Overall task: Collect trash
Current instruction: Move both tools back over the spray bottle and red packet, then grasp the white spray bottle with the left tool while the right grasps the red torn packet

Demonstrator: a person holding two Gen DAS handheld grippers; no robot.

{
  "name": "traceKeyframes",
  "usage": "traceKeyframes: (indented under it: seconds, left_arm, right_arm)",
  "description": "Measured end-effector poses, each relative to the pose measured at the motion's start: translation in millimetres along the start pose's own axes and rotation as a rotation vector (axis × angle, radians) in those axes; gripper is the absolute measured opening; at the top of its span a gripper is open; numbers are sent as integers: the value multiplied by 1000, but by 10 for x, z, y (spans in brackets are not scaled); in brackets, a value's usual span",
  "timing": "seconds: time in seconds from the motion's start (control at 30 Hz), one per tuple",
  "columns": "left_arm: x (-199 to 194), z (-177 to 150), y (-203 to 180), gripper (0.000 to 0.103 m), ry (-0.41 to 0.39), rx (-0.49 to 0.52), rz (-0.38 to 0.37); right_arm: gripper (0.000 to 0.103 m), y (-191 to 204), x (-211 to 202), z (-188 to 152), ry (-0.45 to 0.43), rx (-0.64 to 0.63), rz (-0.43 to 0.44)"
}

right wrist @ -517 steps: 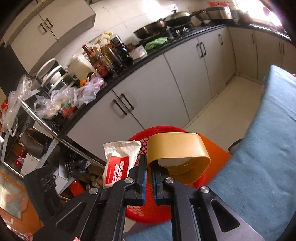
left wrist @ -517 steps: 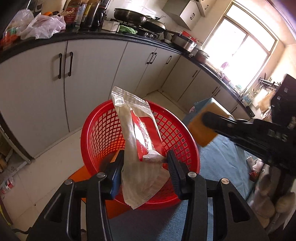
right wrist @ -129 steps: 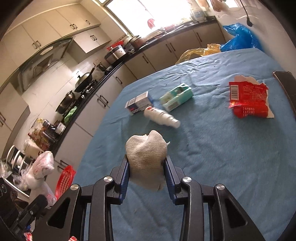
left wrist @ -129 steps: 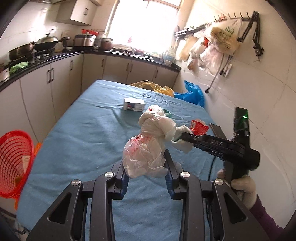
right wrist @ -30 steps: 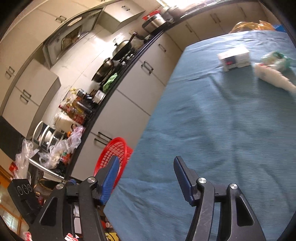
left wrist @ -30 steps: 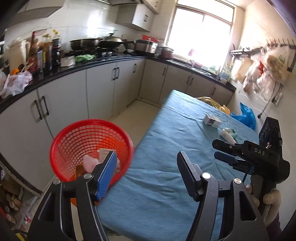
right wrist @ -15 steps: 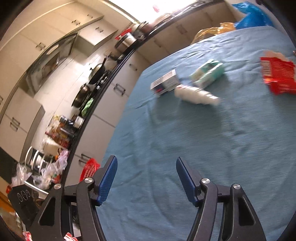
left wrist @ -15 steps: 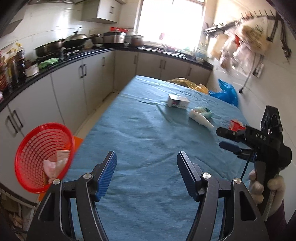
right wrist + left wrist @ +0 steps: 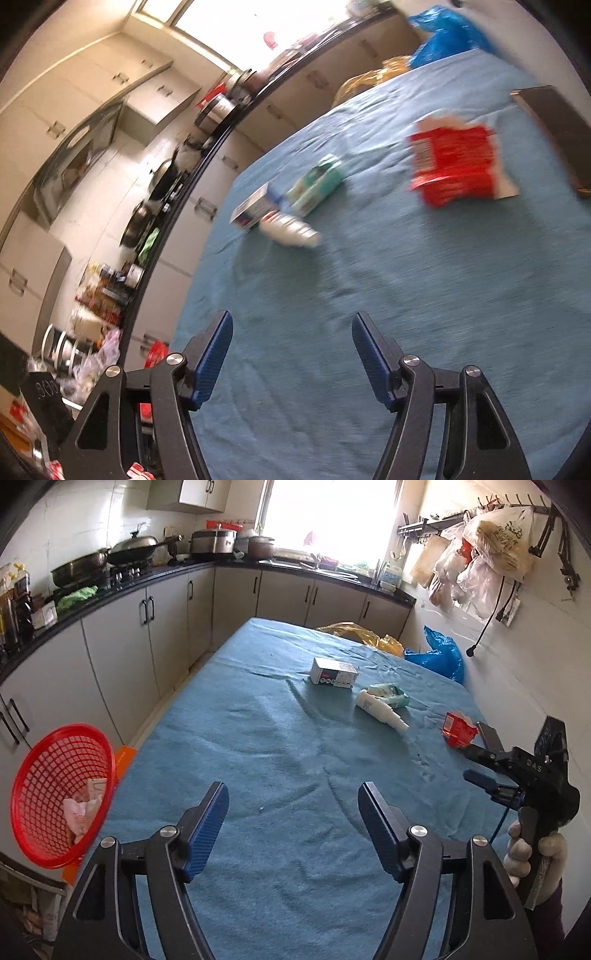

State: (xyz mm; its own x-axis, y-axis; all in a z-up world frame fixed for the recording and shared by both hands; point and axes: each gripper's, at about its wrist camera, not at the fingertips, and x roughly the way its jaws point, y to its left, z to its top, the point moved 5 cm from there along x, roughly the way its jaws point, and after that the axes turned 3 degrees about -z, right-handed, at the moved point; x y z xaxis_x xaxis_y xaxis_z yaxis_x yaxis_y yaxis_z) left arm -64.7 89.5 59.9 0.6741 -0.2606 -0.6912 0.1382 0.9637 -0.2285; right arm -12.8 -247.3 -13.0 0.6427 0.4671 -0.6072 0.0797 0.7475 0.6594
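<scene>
Over the blue tablecloth (image 9: 258, 746), my left gripper (image 9: 291, 805) hangs with nothing between its pads; jaws are opening. My right gripper (image 9: 291, 332) is likewise empty, jaws spread apart, over bare cloth; it also shows at the right edge of the left view, held in my gloved hand (image 9: 532, 853). Remaining trash lies at the far side: a small white box (image 9: 334, 671), a green packet (image 9: 389, 695) touching a white bottle (image 9: 380, 710) lying on its side, and a red wrapper (image 9: 458, 729) further right. Red basket (image 9: 55, 797) sits off the table's left edge, with scraps inside.
</scene>
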Motion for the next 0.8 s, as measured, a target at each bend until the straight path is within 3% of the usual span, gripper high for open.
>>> traceKeyframes:
  seconds: [0.23,0.37,0.5,0.67,0.8]
  left_arm:
    - [298,196,-208,72,65,-53,-104]
    - [518,357,-458,72,79,-34,-150]
    - [872,490,-693,72,114,-14,-165]
    - [1422,661,-911,72,180,-26,-161]
    - [1780,783,-1054,72,196,-19,-133]
  right_arm:
    - [74,-263,-176,237,-49,40,-48]
    - [80,-356,-190,464,-90,24,-137]
    - [82,-500,-78,730,-114,-4,-270]
    - [84,-635,102,950,-150,-14,-378]
    - [84,-715,271,986,-144,-10,-386]
